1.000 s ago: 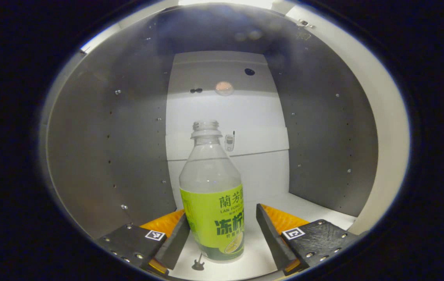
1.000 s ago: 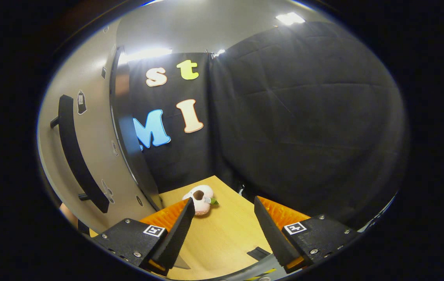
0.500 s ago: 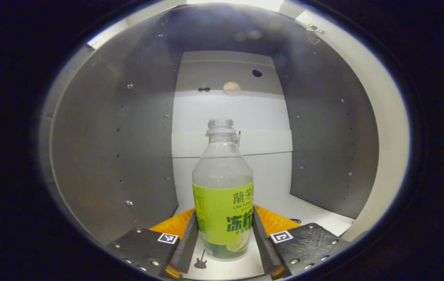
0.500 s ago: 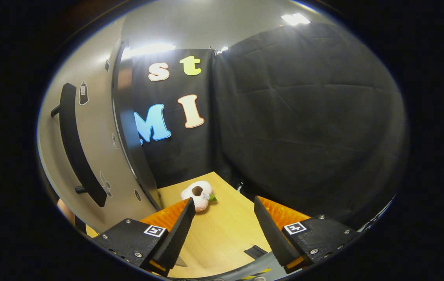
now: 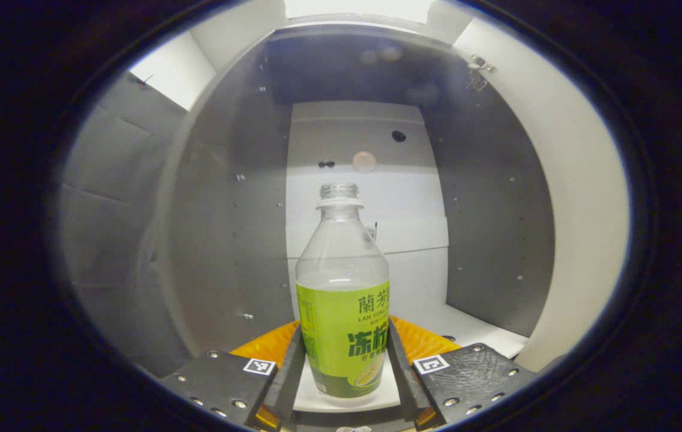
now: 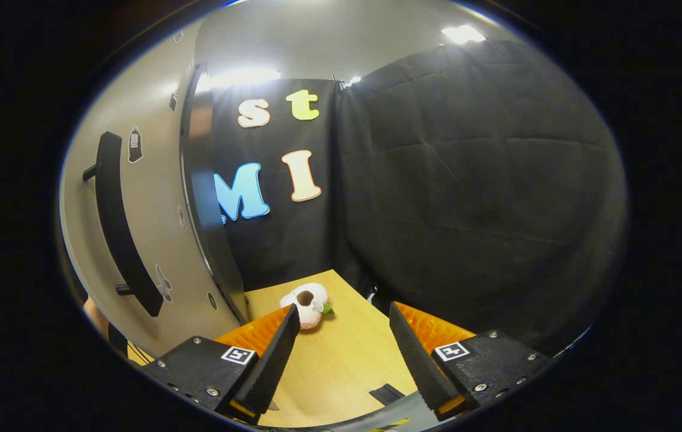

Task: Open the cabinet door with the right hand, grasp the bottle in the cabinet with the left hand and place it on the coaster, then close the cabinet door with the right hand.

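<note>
The left gripper view looks into the open cabinet (image 5: 227,228), grey-walled with a white back panel. The left gripper (image 5: 343,372) has both fingers pressed against the lower sides of the clear plastic bottle (image 5: 343,300), one on each side of its green label. The bottle stands upright and uncapped between them, its base just above the white cabinet floor (image 5: 466,327); whether it touches that floor cannot be told. Small holes and screws dot the cabinet walls to either side of the gripper, and a hinge (image 5: 477,66) sits high on the right.

The right gripper view faces away from the cabinet interior, toward the black booth wall (image 6: 466,198). The right gripper (image 6: 343,348) hangs wide open over the wooden desk (image 6: 341,366), with nothing between its fingers. To its left stands the open cabinet door (image 6: 155,240), seen from the outside, with its black bar handle (image 6: 122,222) well apart from the fingers. Ahead of the left finger a small pale plush toy (image 6: 308,303) lies on the desk, near the door's lower edge.
</note>
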